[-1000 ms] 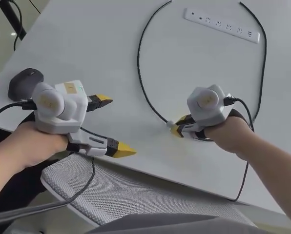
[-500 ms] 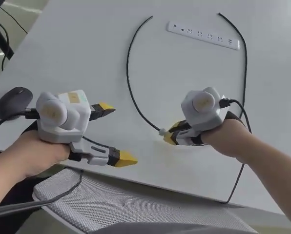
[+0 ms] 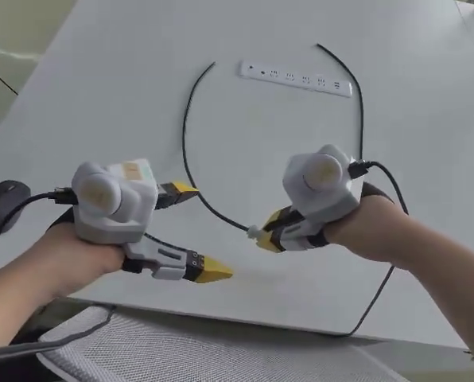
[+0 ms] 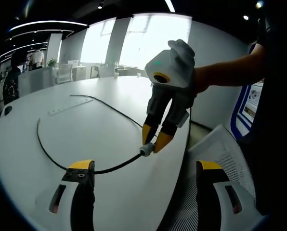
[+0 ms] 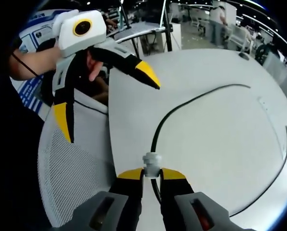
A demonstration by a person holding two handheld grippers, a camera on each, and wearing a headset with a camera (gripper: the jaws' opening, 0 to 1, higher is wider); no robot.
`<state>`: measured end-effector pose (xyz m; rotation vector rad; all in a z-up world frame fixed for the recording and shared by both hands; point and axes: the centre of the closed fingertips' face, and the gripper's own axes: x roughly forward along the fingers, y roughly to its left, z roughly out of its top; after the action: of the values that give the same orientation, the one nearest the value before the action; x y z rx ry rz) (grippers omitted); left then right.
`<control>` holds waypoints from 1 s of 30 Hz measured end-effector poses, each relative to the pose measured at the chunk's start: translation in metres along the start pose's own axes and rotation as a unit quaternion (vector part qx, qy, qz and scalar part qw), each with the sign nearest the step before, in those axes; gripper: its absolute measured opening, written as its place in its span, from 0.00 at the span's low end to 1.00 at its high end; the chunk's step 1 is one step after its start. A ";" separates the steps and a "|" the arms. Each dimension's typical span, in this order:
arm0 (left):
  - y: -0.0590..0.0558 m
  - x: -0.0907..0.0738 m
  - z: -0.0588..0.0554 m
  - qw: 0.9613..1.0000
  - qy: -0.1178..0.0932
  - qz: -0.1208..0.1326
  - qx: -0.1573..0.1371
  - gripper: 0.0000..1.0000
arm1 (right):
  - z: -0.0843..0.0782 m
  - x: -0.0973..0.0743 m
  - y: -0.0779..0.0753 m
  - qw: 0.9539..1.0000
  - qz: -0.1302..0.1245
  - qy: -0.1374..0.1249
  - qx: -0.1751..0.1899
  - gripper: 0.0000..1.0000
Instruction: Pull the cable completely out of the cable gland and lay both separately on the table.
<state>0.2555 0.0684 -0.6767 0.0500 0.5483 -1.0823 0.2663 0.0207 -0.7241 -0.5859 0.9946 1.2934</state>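
One small white cable gland (image 5: 151,165) sits pinched in the right claw (image 3: 265,239), just above the surface (image 3: 126,95); its light, limp black cable (image 3: 184,147) trails away. Left claw (image 3: 203,231), wide open and empty near the gland, should probably grip the cable close behind it.

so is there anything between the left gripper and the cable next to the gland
Nothing visible. The left gripper is open, and the black cable runs over bare table straight ahead of it, up to the cable gland, which the right gripper pinches at its jaw tips.
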 end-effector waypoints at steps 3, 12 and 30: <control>-0.002 0.006 0.004 1.000 0.003 -0.009 0.008 0.87 | 0.002 -0.007 0.003 1.000 0.003 0.001 -0.006 0.07; -0.006 0.018 0.011 0.999 0.004 -0.031 0.020 0.84 | 0.006 -0.021 0.010 1.000 0.011 0.002 -0.026 0.07; -0.012 0.037 0.013 0.997 -0.003 -0.076 0.016 0.68 | 0.005 -0.033 0.020 0.996 0.027 0.021 -0.087 0.07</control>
<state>0.2637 0.0283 -0.6789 0.0339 0.5360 -1.2401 0.2490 0.0125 -0.6898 -0.7258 0.9434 1.4309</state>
